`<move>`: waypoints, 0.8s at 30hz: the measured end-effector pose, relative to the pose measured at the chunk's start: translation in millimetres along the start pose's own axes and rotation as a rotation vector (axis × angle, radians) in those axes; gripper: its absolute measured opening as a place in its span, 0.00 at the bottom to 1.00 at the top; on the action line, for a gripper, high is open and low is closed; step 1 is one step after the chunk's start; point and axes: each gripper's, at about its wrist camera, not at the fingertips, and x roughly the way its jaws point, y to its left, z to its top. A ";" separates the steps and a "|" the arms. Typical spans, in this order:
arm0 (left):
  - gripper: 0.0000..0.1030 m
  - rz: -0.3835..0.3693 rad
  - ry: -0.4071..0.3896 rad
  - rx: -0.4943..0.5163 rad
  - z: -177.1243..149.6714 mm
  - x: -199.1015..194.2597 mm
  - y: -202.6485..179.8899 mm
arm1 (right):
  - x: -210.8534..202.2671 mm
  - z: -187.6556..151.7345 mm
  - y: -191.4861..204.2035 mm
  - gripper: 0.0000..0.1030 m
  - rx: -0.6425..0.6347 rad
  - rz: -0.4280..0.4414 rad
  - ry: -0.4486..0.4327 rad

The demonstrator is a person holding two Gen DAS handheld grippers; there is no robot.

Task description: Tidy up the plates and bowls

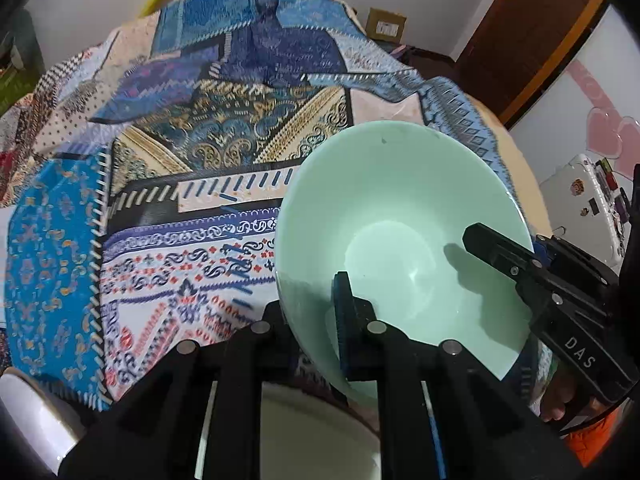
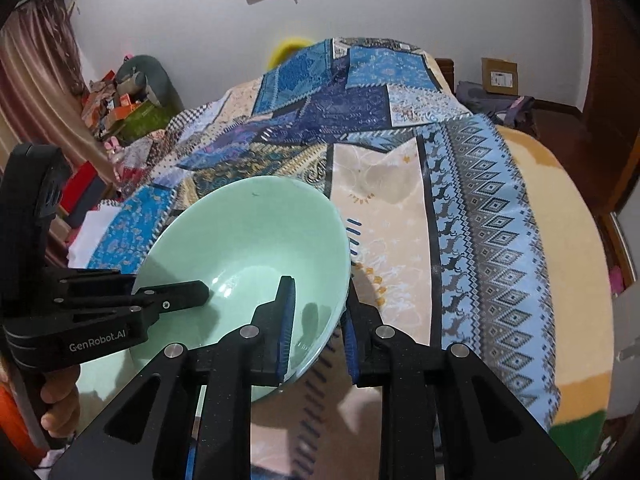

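Observation:
A mint green bowl is held tilted above the patterned bedspread, and it also shows in the right wrist view. My left gripper is shut on the bowl's near rim, one finger inside and one outside. My right gripper is shut on the bowl's opposite rim, one finger inside and one outside. The right gripper shows in the left wrist view and the left gripper shows in the right wrist view. A white plate or bowl lies below the left gripper, mostly hidden.
A patchwork bedspread covers the bed. A silver cylinder sits at the lower left. A white sticker-covered case stands at the right. Cluttered boxes lie by the far wall, and a wooden door is behind.

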 end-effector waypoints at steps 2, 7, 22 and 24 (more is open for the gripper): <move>0.14 0.005 -0.019 0.005 -3.1 -12.1 -2.2 | -9.0 -0.1 5.9 0.19 -0.002 0.002 -0.015; 0.14 0.013 -0.072 0.011 -12.0 -47.4 -4.7 | -33.3 1.0 24.1 0.19 -0.018 0.006 -0.061; 0.14 0.036 -0.194 -0.018 -61.1 -140.5 19.0 | -75.7 -12.5 87.6 0.19 -0.083 0.031 -0.144; 0.14 0.038 -0.203 -0.024 -68.1 -148.5 25.5 | -76.0 -15.6 98.4 0.19 -0.095 0.034 -0.146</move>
